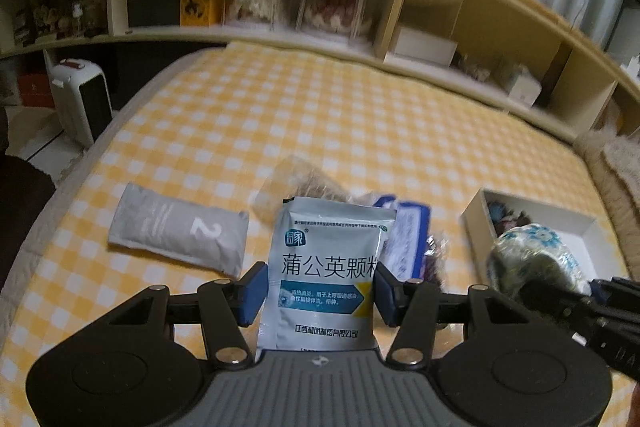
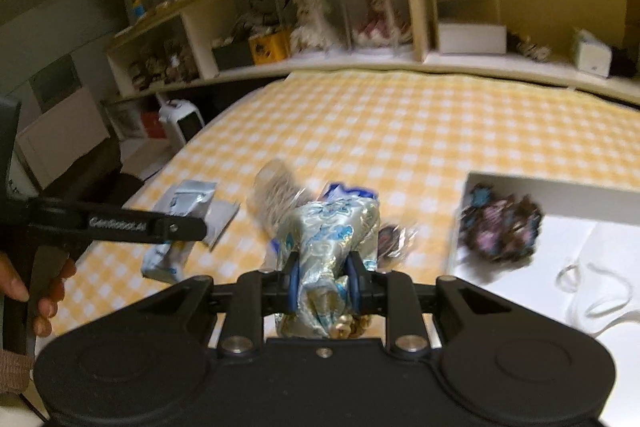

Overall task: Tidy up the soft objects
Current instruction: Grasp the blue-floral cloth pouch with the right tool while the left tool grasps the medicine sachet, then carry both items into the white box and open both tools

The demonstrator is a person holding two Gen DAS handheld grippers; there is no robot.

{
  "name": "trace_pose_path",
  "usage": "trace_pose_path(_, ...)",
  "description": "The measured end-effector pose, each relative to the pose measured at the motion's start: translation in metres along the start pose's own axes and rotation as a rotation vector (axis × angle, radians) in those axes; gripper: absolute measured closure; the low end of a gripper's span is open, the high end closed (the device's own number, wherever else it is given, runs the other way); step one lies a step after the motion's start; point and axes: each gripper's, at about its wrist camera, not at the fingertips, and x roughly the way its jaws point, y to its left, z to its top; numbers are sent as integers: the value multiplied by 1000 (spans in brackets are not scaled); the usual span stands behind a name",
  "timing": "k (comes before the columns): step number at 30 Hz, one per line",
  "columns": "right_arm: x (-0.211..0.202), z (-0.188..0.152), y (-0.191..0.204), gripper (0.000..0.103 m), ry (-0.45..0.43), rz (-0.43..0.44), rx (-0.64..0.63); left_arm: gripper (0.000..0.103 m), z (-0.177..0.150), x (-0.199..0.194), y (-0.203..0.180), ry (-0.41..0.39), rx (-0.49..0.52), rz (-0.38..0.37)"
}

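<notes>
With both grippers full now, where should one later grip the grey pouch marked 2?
Grip the grey pouch across its short width near the middle, coming straight down from above. It lies flat and apart on the checked bedspread, with both long edges free for the fingers.

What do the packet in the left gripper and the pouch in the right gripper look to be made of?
Medicine sachet: probably laminated foil or plastic film, with a smooth printed face, slight sheen and flat crimped edges.
Brocade pouch: apparently woven satin-like fabric, with glossy pale cloth, a blue floral pattern and soft folds where the pads pinch it.
</notes>
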Motion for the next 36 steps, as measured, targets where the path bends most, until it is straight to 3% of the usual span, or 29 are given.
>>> trace_pose_path(10,-40,29,-41,78,-49,-74,-66,47,15,-20,-31,-82,17,-82)
trace_pose_path(20,-57,25,-122,78,-71,-180,-3,47,29,-5,-125,-81,140,-189)
trace_pose_path(27,-68,19,-169,78,-78,-240,70,47,32,17,-199,-65,192,-281)
trace_pose_path(36,-66,10,-222,78,-83,-323,198,47,20,65,-260,22,222,-363)
